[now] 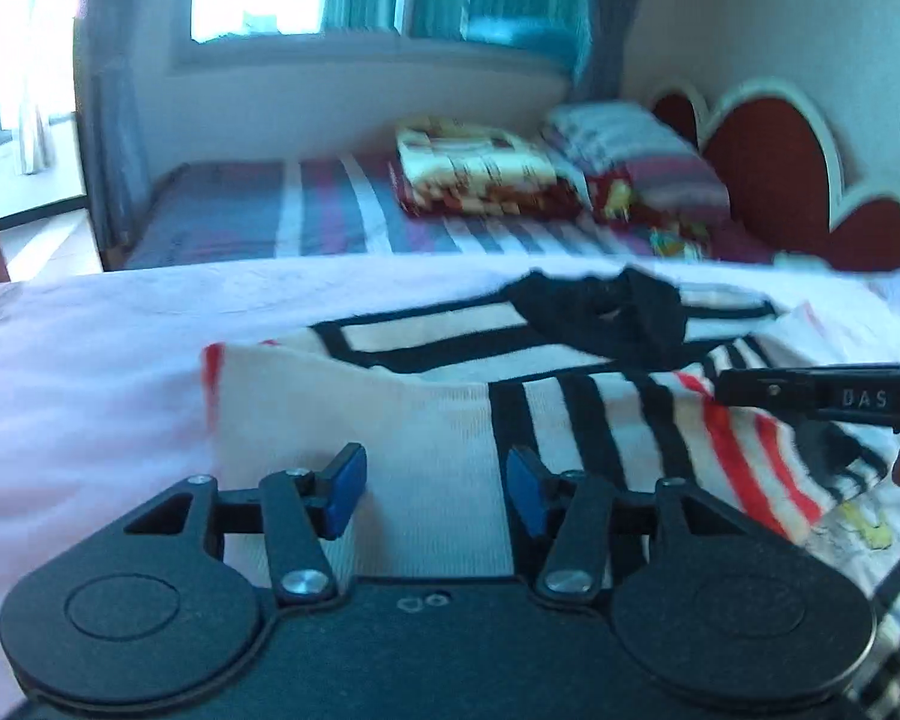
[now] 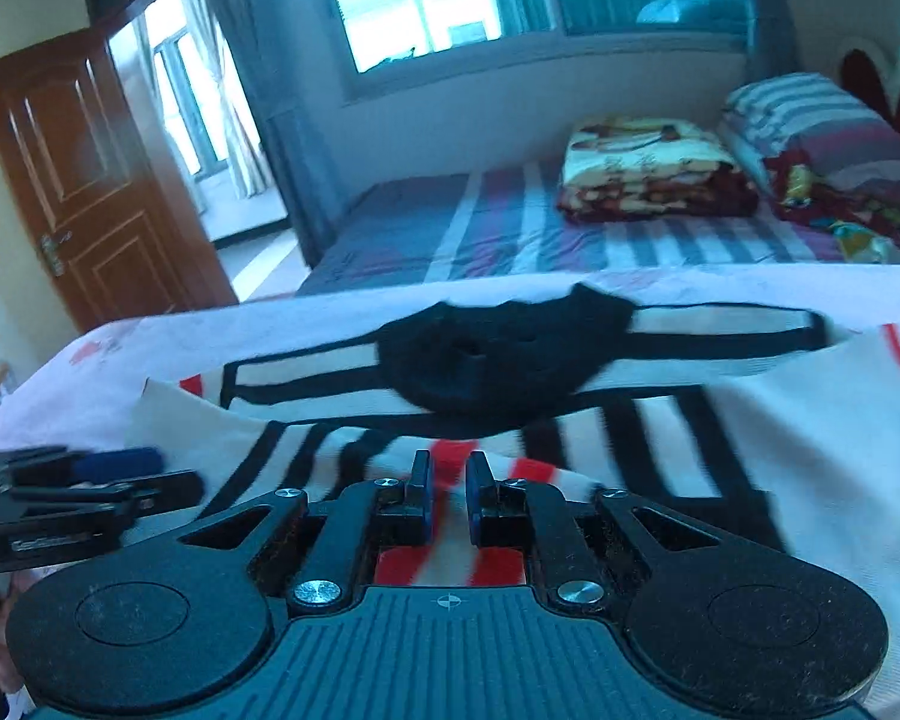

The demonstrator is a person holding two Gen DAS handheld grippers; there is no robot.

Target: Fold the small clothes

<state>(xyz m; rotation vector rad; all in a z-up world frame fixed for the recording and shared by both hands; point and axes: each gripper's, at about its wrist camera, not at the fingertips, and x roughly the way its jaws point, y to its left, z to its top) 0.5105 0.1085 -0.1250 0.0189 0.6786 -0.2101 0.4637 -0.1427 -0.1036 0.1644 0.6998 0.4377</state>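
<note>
The small striped garment point(image 1: 450, 420) lies spread on the pink-covered bed point(image 1: 90, 360), its black collar point(image 1: 606, 312) at the far edge and its white body toward the camera. On the collar's near side, the left tool point(image 1: 437, 489) hovers over the white hem area with its blue pads well apart and nothing between them. The right tool point(image 2: 449, 495), also on the near side of the collar and over the red-striped part, has its pads drawn close with only a narrow gap; red and white cloth shows in that gap, but whether it is truly pinched cannot be told. To fold well, I judge both tools should take matching hold of the near edge, equally far either side of the collar, lift only enough to clear the bed, then carry the edge toward the collar together so the crease runs straight and the stripes stay aligned
</note>
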